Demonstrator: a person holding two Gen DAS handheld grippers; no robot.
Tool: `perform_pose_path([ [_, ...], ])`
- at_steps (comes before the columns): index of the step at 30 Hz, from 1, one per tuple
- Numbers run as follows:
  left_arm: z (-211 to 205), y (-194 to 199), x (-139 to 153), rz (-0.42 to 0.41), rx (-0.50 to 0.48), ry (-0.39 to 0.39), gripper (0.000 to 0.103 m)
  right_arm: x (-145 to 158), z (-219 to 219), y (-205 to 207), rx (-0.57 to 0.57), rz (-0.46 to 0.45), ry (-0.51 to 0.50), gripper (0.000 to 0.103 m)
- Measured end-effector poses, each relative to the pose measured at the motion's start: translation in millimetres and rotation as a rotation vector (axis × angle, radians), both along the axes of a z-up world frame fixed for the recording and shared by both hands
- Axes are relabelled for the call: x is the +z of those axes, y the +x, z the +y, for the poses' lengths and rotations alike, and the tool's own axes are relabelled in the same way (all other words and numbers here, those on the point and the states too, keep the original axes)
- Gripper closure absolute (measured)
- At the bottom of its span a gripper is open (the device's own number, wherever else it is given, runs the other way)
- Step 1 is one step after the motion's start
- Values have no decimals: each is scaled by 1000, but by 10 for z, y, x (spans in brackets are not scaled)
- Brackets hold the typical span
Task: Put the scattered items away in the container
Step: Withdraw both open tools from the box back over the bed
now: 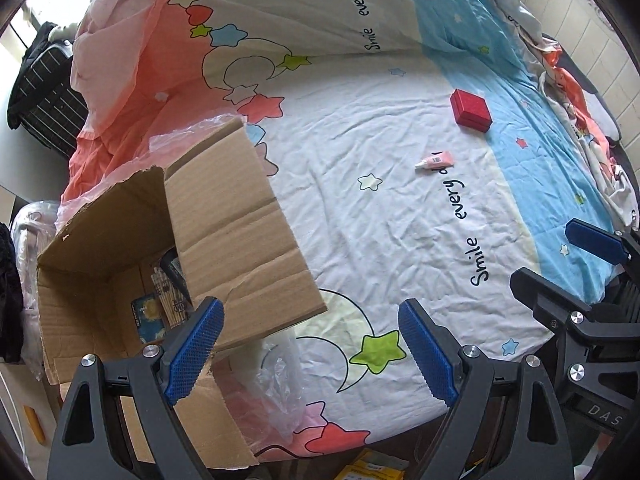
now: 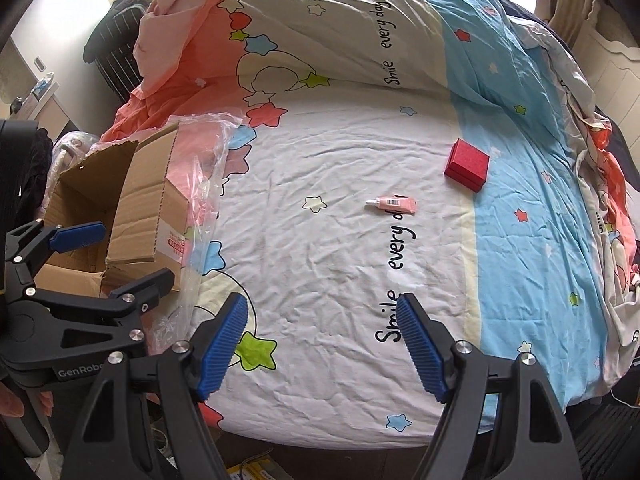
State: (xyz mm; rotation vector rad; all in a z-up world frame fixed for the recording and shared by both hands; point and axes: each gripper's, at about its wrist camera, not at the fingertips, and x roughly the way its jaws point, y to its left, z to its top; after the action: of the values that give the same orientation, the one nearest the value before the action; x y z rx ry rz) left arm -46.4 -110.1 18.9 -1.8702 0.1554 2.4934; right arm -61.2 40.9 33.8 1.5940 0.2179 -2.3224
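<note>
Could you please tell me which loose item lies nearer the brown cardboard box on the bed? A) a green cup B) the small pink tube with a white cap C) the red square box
B: the small pink tube lies between the brown cardboard box and the red square box.

Left tool (image 1: 310,354) points steeply down, jaws spread wide and empty; right tool (image 2: 322,346), at its three o'clock, points down likewise, jaws apart, gripping nothing

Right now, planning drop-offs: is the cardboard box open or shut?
Open: the cardboard box has its flaps folded outward, with items visible inside.
</note>
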Motion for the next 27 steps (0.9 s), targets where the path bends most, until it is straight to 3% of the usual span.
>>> perform_pose_path([
  [27, 1278, -381, -197, -26, -180, 0, 12, -14, 1166, -401, -182, 5, -12, 30],
])
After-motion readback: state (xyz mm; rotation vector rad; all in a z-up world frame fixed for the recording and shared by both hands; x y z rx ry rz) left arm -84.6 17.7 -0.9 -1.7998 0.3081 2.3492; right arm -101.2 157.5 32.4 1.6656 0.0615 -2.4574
